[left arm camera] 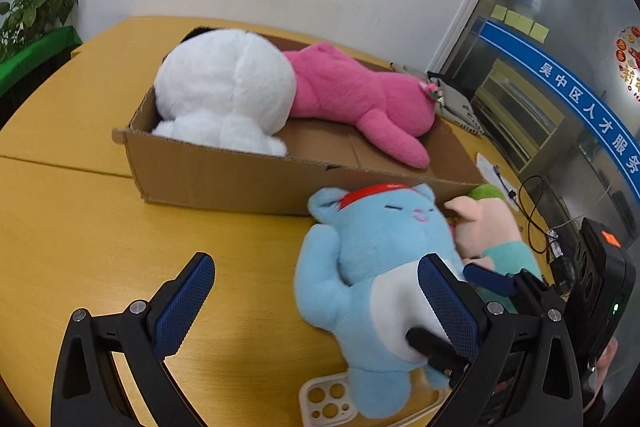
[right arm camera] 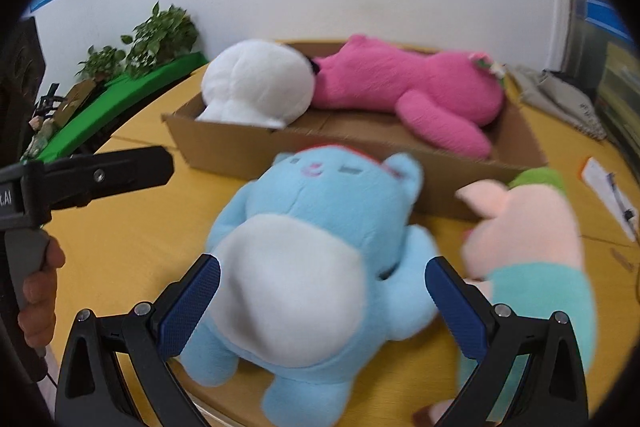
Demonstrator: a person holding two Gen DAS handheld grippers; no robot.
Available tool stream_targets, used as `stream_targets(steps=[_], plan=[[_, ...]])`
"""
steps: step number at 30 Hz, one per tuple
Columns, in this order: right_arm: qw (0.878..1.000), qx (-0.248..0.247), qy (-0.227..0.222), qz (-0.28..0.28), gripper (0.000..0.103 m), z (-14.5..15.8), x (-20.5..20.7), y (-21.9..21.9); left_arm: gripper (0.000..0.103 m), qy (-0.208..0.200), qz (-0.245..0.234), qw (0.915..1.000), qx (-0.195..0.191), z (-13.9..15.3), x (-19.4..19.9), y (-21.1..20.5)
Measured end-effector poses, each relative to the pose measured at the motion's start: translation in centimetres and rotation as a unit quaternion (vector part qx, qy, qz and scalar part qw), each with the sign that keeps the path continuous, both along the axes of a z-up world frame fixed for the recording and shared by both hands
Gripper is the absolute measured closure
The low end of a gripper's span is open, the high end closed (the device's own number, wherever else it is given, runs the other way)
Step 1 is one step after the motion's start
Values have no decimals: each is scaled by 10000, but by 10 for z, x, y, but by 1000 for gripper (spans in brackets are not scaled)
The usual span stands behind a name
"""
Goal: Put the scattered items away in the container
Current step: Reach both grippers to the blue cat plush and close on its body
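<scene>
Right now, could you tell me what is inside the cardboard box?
The cardboard box holds a white plush and a pink plush, side by side. Something dark behind the white one is mostly covered.

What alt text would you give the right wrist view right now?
The open right gripper straddles the white belly of a blue plush lying on the yellow table, a pink pig plush beside it. Behind, a cardboard box holds a white plush and a magenta plush.
</scene>
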State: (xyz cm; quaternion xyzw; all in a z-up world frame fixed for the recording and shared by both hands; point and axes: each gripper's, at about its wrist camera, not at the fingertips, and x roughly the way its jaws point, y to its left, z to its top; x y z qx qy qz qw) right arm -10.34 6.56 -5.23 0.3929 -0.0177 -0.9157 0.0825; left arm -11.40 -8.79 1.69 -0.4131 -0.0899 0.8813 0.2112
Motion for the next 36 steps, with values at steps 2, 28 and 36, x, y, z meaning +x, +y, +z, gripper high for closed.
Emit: stream_targets(steps=[2,28,36], plan=[[9995,-75,-159,252,3,-11,-2,-8,0,-80,-19,10000,15,-7,-1,-4],[9886,-1081,-378,-978,16,-20,-6,46,66,-1071,-767,9911,-212,-69,-56,-23],[9903,-913,-644,-823,30,-25,-18,41,90,-851,-1006,9894,-614,-59,-45,-10]])
